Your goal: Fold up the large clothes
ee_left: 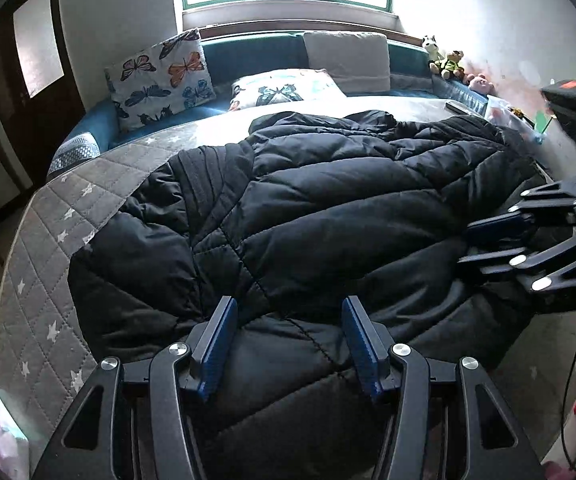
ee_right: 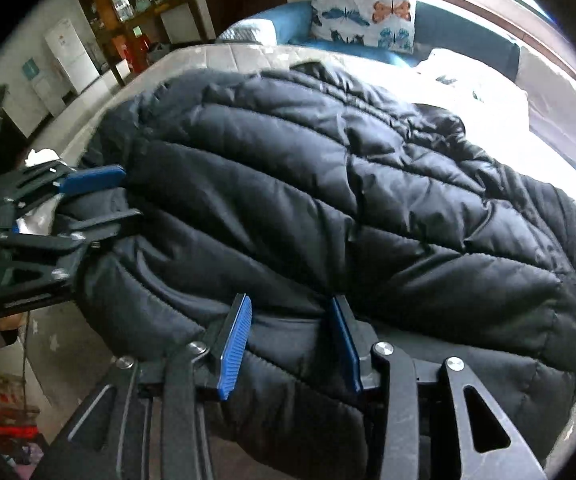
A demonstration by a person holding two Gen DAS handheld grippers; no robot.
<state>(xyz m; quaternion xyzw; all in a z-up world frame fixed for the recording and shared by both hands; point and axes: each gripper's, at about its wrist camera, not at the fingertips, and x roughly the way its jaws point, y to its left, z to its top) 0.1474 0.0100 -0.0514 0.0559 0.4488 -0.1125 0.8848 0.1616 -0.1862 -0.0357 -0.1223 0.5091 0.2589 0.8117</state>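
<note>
Left wrist view: the black puffer jacket (ee_left: 288, 208) is spread on the bed (ee_left: 47, 272), long axis running away; its near hem is straddled by both wide-open, empty claws, left claw (ee_left: 288, 344) and right claw (ee_right: 290, 344).

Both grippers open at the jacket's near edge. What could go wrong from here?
1. The black puffer jacket is thick and slick; the left gripper and right gripper may pinch only the top layer, which could slip out mid-fold.
2. The near hem hangs over the edge of the mattress, so a pull toward that edge could drag the jacket off.
3. The grippers sit close together and could collide.
</note>
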